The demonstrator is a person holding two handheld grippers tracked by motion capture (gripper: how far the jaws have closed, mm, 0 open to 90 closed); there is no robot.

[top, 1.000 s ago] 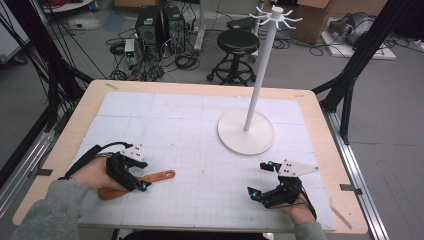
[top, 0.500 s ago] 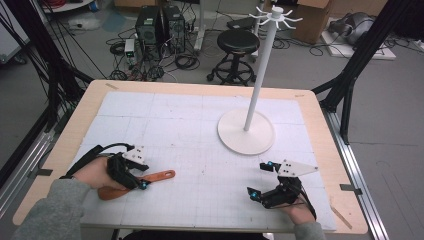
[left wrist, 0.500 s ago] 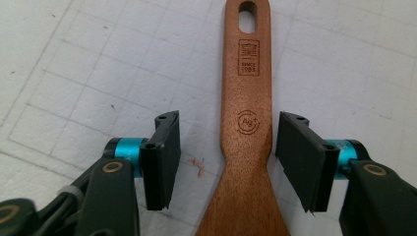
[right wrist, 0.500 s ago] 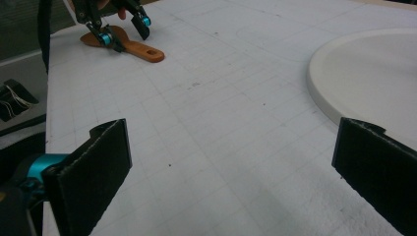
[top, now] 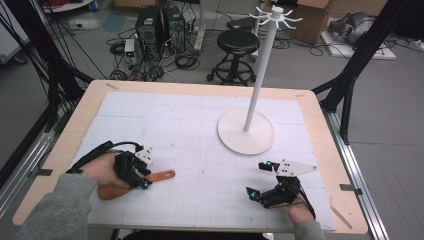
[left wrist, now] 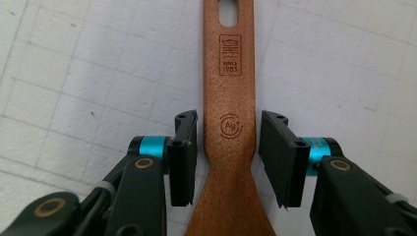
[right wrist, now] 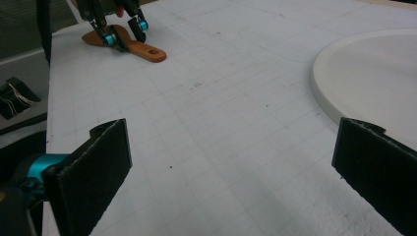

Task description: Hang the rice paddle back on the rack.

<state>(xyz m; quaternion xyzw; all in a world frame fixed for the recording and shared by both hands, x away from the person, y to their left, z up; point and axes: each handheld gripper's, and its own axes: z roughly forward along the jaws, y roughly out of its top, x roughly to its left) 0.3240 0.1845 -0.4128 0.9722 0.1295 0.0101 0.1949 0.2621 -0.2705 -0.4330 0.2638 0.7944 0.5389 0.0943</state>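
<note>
- Wooden spatula (left wrist: 229, 147) is lying flat on the white gridded mat (top: 200, 125), with its handle running straight up between the left claw's jaws in the left gripper view.
- Left claw (left wrist: 227, 147) is straddling the handle just above where it widens into the blade; its jaws have just been closing in, and narrow gaps are still showing on both sides, so the pads are not yet pressing on the wood.
- Hanging slot at the handle's end is sitting ahead of the left claw's tips, with a stamped logo between the slot and the jaws.
- In the high view the left claw (top: 141, 176) is pointing down over the spatula (top: 162, 175), and the blade end is sitting under the person's hand.
- Right claw (right wrist: 231, 167) is resting low over the mat with its jaws standing wide apart and nothing between them.
- Round white stand base (right wrist: 373, 83) is lying ahead and to the right of the right claw, close to the right jaw but apart from it.
- Spatula (right wrist: 142, 49) and left claw (right wrist: 123, 32) are showing far ahead and to the left of the right claw.
- In the high view the right claw (top: 257, 179) is sitting well apart from the spatula, with the stand (top: 246, 132) beyond it.
</note>
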